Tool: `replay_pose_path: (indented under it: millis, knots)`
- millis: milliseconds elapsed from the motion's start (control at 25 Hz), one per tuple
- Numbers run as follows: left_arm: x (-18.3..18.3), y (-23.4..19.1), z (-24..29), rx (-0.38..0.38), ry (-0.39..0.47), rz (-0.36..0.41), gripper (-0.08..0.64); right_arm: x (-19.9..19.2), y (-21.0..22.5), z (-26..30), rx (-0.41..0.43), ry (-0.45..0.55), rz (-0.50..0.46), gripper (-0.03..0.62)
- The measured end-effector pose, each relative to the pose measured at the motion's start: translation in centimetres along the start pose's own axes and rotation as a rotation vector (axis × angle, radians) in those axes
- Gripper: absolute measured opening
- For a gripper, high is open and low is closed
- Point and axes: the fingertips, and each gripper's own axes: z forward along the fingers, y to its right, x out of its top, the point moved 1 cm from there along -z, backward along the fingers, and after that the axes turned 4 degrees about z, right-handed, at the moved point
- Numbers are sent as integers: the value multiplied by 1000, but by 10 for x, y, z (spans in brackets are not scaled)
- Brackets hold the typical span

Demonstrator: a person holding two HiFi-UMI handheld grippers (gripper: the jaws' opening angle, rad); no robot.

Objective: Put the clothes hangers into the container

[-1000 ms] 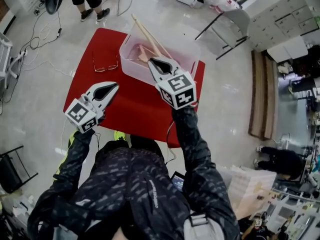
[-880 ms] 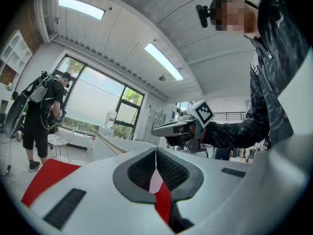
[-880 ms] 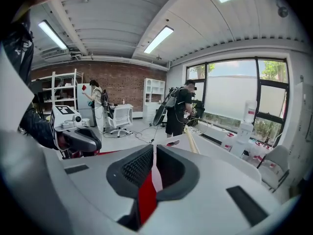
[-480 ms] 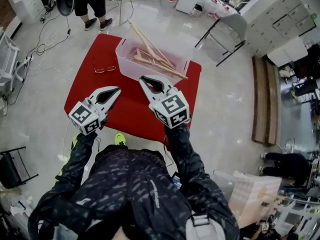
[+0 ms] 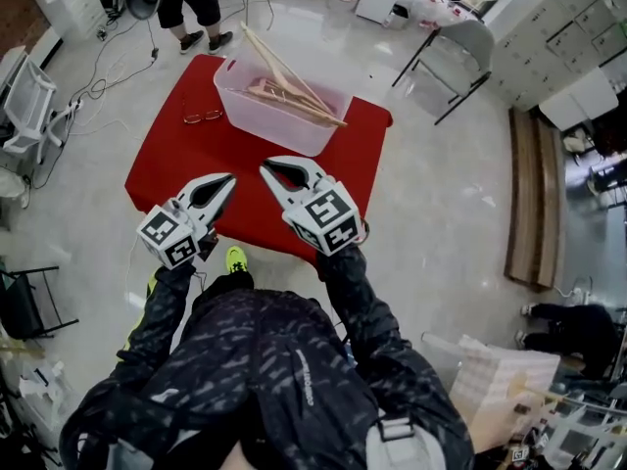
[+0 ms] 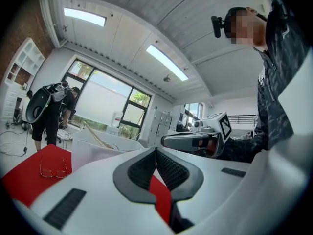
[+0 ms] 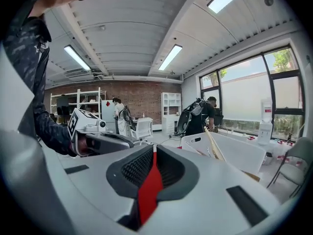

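Several wooden clothes hangers [image 5: 290, 93] lie in the clear plastic container [image 5: 245, 116] at the far side of the red table [image 5: 176, 160], some sticking up over its rim. My left gripper [image 5: 229, 178] and right gripper [image 5: 265, 168] hover side by side over the table's near edge, well short of the container. Both are shut with nothing between the jaws. In the left gripper view the container [image 6: 93, 151] and hangers [image 6: 98, 137] stand ahead. The right gripper view shows the container [image 7: 239, 155] to the right with a hanger [image 7: 214, 143] leaning out.
A pair of glasses [image 5: 202, 117] lies on the table left of the container. A person [image 5: 186, 3] stands beyond the table. A chair [image 5: 460, 47] stands at the far right, with cables [image 5: 108, 81] on the floor at left.
Both grippers have drawn back toward me from the container to the table's near edge. The right one was over the container's near rim a second ago. The hangers stay in the container.
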Motion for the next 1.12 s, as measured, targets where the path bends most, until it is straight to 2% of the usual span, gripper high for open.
replay_pose_path:
  millis: [640,1120]
  knots:
    - [-29,131,-5,62,21,-13,11,-40,-51,-109,93,27,-5,31]
    - [-64,199,-16,81,-13,-54,11,-83,-90,-156,160,3,66,31]
